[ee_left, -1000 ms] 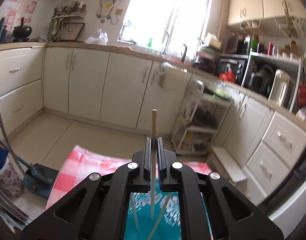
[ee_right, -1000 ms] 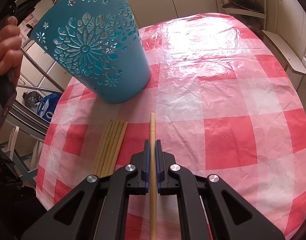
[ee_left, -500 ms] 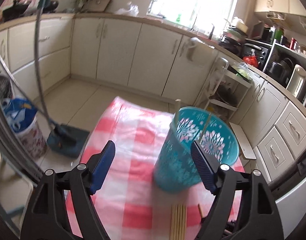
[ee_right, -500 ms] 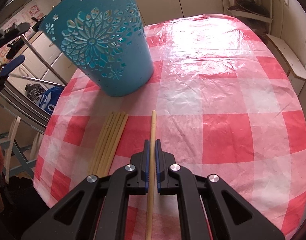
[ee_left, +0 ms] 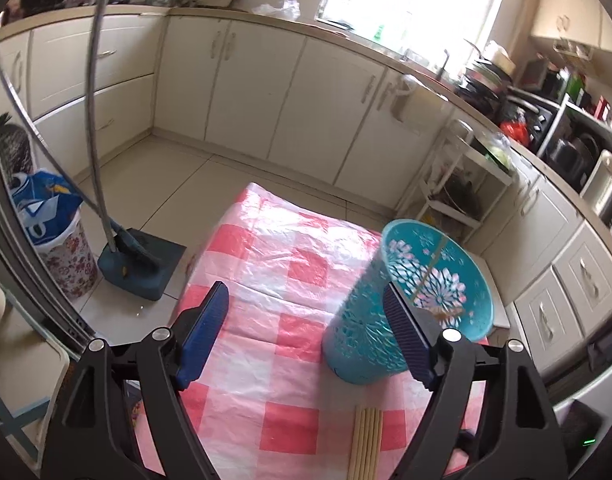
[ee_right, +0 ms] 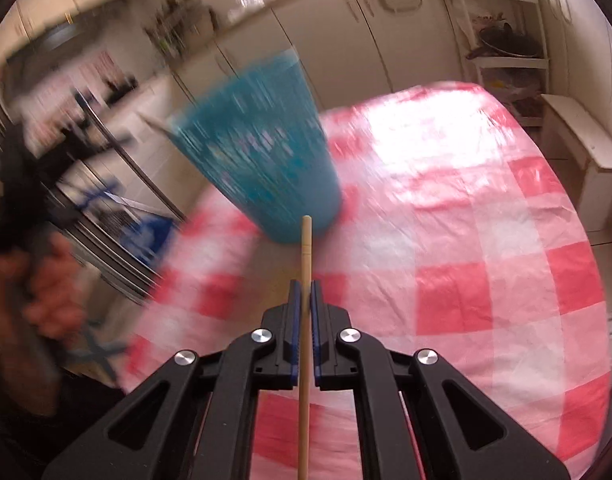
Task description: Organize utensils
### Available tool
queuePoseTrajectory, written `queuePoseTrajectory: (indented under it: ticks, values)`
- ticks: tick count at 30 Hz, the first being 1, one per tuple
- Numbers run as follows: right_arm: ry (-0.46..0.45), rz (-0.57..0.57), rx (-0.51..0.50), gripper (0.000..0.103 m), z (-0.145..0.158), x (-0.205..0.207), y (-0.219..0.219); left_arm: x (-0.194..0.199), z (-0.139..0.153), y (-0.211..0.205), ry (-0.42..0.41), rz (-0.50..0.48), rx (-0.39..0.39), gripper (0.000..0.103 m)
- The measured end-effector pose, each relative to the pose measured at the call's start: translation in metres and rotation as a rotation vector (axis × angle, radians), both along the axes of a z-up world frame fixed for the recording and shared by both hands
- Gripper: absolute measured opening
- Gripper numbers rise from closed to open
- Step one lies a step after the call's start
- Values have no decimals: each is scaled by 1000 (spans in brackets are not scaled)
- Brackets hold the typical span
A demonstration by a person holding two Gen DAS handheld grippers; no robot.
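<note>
Right gripper [ee_right: 302, 300] jaws pinch a light, stiff, slippery wooden chopstick [ee_right: 305, 256] at mid-shaft, a sound hold; left gripper [ee_left: 306, 330] jaws gape empty

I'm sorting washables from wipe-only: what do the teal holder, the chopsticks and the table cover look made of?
Teal holder: likely moulded plastic, with cut-out flower openings. Chopsticks: pale, matte sticks, probably bamboo or wood. Table cover: thin glossy plastic sheet, judging by its wrinkles and glare.

The left gripper [ee_left: 306, 332] has let its chopstick go into the teal basket [ee_left: 437, 280] and opened; the right gripper [ee_right: 304, 300] has raised its chopstick [ee_right: 305, 320] off the bench [ee_right: 485, 240].
</note>
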State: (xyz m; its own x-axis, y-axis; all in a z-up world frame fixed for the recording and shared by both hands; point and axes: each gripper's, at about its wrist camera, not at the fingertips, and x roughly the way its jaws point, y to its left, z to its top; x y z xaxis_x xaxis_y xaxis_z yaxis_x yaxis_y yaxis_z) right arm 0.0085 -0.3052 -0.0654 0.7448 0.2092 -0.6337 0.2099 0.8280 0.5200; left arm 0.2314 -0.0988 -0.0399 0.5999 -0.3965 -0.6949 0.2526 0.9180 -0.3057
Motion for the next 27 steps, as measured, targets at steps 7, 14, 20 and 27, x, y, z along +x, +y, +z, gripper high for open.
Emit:
queuePoseTrajectory:
  ticks: [7, 14, 20, 27]
  values:
    - [-226, -3, 117, 5, 65, 32, -3, 13, -4, 15, 42, 46, -27, 78]
    - [-296, 35, 97, 4, 110, 67, -4, 20, -6, 26, 66, 63, -38, 78]
    - [-277, 40, 27, 1, 124, 74, 3, 22, -8, 31, 84, 70, -54, 78]
    - [61, 65, -84, 1, 48, 68, 19, 26, -13, 36, 110, 82, -46, 78]
